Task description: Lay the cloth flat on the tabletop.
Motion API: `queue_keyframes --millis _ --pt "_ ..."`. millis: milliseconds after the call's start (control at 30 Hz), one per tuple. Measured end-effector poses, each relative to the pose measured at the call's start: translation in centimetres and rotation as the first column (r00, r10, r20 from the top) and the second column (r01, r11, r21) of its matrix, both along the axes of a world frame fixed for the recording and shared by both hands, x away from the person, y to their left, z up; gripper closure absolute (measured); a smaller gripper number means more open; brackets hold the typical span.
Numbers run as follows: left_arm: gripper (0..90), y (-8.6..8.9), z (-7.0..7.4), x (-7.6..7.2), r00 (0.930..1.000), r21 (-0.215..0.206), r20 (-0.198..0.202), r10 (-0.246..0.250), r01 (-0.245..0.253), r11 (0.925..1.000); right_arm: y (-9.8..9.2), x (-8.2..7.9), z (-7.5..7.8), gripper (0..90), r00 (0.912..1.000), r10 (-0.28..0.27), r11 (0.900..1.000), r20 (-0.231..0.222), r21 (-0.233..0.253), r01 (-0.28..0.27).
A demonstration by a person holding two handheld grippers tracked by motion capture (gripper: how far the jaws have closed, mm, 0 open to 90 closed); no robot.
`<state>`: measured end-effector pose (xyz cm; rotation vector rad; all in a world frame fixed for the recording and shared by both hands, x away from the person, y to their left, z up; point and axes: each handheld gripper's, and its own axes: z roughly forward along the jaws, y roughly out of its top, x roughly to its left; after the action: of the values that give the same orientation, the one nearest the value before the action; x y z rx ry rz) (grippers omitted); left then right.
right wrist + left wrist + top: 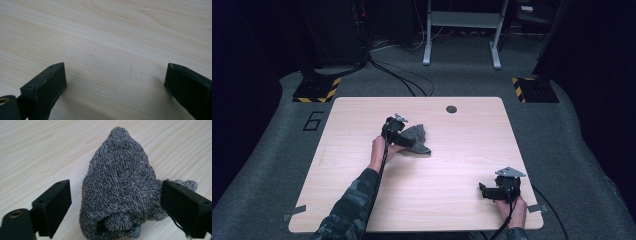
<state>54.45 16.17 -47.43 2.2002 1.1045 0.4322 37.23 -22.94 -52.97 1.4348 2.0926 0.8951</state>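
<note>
The left gripper sits at the middle of the wooden worktop, right against a crumpled grey towel. In the high view the towel reads as a small dark heap, lying a little left of the worktop's centre and nearer the far edge than the near one; the gripper's black body covers the heap's left side, so how the jaws stand cannot be judged from up there. The left gripper view settles it: the left gripper has its 2 jaws spread wide, with the towel bunched between them. The right-hand jaw touches a fold of the cloth, while the left-hand jaw stands just clear of it, bare wood showing in the gap. This close view also brings out the looped terry weave and a peak of cloth rising away from the camera, neither of which the high view resolves.

The right gripper rests near the worktop's near right corner, well apart from the towel, held in the person's right hand. The right gripper view shows the right gripper wide open over bare wood grain, nothing between its jaws.

The high view alone takes in the round hole near the worktop's far edge and the camouflage sleeve on the left forearm.
</note>
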Motion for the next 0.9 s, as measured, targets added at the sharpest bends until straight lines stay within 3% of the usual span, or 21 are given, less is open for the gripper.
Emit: queue_keyframes --millis 167,433,467,667,900 --pt "18.2 -0.3 -0.8 0.2 0.9998 0.014 -0.016 -0.008 0.008 0.9999 0.0 0.0 0.0 3.4 1.0000 -0.001 1.000 0.001 0.001 0.001" --pt "38.5 -0.8 -1.9 0.0 1.0000 0.064 -0.006 -0.003 0.003 0.9980 0.0 0.0 0.0 3.5 1.0000 -0.003 1.000 0.002 0.004 0.003" --pt "45.8 -0.8 -2.1 0.0 1.0000 0.070 0.001 -0.002 0.002 0.9975 0.0 0.0 0.0 3.6 1.0000 -0.002 1.000 0.002 0.003 0.002" --pt "62.6 -0.8 -2.3 -0.3 0.9996 0.063 0.027 0.007 -0.009 0.9979 0.0 0.0 0.0 3.9 1.0000 -0.001 1.000 0.003 0.003 0.001" --pt "67.3 -0.5 -1.7 -0.8 0.9986 0.043 0.052 0.005 -0.008 0.9990 0.0 0.0 0.0 4.0 1.0000 -0.001 1.000 0.004 0.003 0.001"
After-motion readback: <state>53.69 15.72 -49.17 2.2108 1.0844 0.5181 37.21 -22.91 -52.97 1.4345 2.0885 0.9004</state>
